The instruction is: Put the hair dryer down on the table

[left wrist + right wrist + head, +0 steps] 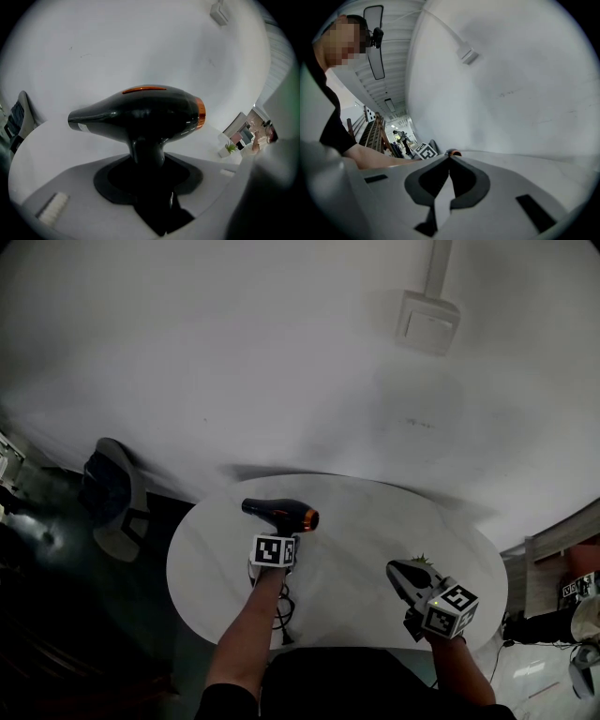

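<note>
Hair dryer [279,513], black with an orange rear ring (nozzle pointing frame-left), shows just left of centre in the head view, over the round white worktop [366,521]; whether it touches is unclear. The left hand-held gripper [149,161] clamps its handle between partly parted jaws. The right hand-held gripper [401,571], lower right, has its jaws closed together, empty.

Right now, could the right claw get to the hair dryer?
Probably yes: only bare table lies between the right claw and the hair dryer. But the left claw holds its handle, and the right claw's jaws are shut.
</note>
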Tool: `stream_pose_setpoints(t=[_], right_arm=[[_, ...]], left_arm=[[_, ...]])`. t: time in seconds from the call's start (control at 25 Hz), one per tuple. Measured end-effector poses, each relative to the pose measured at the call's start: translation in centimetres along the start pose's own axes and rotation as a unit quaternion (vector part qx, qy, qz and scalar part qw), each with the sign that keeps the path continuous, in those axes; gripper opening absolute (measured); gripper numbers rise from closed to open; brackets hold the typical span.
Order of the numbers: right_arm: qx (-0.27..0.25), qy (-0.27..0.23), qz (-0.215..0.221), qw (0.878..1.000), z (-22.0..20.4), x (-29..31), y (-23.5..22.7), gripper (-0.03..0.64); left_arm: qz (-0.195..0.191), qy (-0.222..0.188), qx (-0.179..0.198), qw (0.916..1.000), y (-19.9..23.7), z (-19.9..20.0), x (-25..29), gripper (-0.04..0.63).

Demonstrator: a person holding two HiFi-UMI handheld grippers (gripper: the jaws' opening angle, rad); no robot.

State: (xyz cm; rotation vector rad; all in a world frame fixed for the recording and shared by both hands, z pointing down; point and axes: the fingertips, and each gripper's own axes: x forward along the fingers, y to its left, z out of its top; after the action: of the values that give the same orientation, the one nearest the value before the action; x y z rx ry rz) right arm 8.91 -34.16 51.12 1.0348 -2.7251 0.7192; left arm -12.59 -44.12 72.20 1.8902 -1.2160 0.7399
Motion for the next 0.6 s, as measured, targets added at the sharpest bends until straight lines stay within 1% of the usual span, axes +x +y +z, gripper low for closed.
stream_pose_setpoints(t=[0.2,0.36,0.6], right_arm=[[-0.003,0.01,-0.015,1.0,-0.8,-0.6,-0.7,0.012],[0.012,0.006,-0.018,1.0,-1.1,-0.8,-0.5,0.012],[0.011,0.015,-0.028,0.999,-1.9,-1.2,-0.6,0.012]], left_arm=[[0.014,0.045,0.006,0.9989,0.8,-1.1,1.8,0.178],[0.029,0.065,0.026,0.9972,0.9,-1.4,2.8,0.179],[0.04,0.09,0.054,0.9937,0.9,-2.9,4.9,0.183]])
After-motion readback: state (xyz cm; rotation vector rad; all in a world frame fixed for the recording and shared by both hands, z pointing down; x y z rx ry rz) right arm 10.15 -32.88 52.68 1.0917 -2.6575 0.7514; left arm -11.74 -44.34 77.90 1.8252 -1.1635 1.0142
